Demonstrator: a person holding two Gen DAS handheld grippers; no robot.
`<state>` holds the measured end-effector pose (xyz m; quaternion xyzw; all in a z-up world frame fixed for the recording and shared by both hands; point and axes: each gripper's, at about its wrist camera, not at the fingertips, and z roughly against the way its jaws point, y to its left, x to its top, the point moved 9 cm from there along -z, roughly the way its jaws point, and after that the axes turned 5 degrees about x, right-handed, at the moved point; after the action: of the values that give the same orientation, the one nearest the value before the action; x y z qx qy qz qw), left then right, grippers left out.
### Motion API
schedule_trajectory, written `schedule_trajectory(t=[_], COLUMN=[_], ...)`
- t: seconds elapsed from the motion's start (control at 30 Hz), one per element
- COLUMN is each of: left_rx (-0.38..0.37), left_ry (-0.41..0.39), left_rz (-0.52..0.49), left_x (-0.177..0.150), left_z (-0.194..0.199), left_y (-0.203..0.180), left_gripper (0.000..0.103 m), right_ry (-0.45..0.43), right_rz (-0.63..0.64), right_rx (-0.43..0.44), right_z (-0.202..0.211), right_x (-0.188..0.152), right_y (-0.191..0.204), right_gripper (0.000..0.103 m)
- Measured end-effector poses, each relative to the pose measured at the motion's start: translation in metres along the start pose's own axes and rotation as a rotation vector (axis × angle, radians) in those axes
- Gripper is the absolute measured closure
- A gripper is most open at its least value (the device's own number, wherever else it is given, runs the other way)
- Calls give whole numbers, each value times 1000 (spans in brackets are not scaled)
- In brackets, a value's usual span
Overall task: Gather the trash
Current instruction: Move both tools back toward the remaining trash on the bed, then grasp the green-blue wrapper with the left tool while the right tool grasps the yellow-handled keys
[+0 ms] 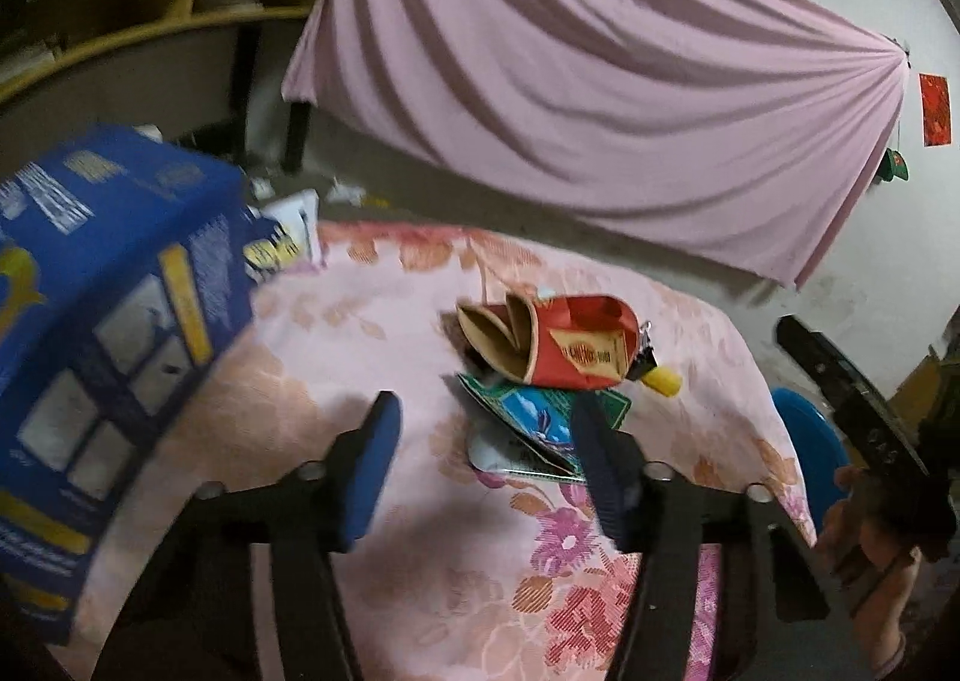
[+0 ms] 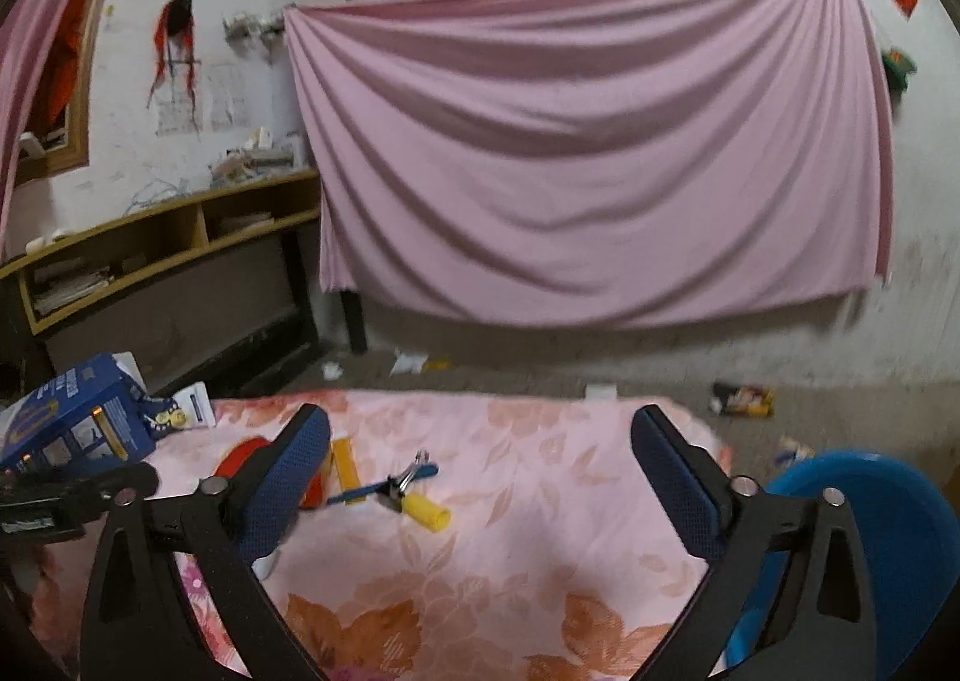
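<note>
A crushed red paper box (image 1: 570, 342) lies on the floral pink tablecloth (image 1: 360, 333), on top of a green and blue foil wrapper (image 1: 540, 417). A small tool with a yellow handle (image 1: 660, 379) lies beside them; it also shows in the right wrist view (image 2: 423, 508). My left gripper (image 1: 486, 459) is open just short of the wrapper, its right finger over the wrapper's edge. My right gripper (image 2: 480, 477) is open above the cloth, with the yellow-handled tool between its fingers further ahead. The red box (image 2: 240, 456) is partly hidden behind its left finger.
A blue carton (image 1: 102, 321) stands at the table's left edge, also in the right wrist view (image 2: 78, 423). A blue bin (image 2: 870, 531) sits right of the table. A pink sheet (image 2: 588, 141) hangs on the wall. Scraps (image 2: 741, 399) litter the floor.
</note>
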<state>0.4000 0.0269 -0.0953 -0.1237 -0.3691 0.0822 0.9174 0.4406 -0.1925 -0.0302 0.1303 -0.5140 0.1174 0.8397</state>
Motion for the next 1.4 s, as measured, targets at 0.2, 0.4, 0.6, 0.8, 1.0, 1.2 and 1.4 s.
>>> schedule_trajectory(t=[0.2,0.4,0.6,0.8,1.0,1.2,1.4], left_rx=[-39,-43,-40,-44,-66,-85,-87], left_ry=[76,103,109,87,54,-7,-86], left_rz=[31,34,32,19,-11,-55,-123], left_x=[-4,-2,-2,-2,0,1,0], left_z=[-16,-20,-20,-18,-11,3,20], left_y=[-1,-4,-4,-7,-13,-20,-33], left_gripper=[71,83,92,99,101,102,103], right_ry=[158,334,500,510,516,496,451], right_rz=[48,38,-44,-32,-1,26,42], right_rx=[34,60,145,157,179,172,156], right_z=[-28,-59,-80,-77,-76,-69,-55], right_x=[-18,-40,-67,-67,-68,-67,-63], right_y=[12,11,5,8,16,18,20], right_gripper=[27,42,50,73,85,87,87])
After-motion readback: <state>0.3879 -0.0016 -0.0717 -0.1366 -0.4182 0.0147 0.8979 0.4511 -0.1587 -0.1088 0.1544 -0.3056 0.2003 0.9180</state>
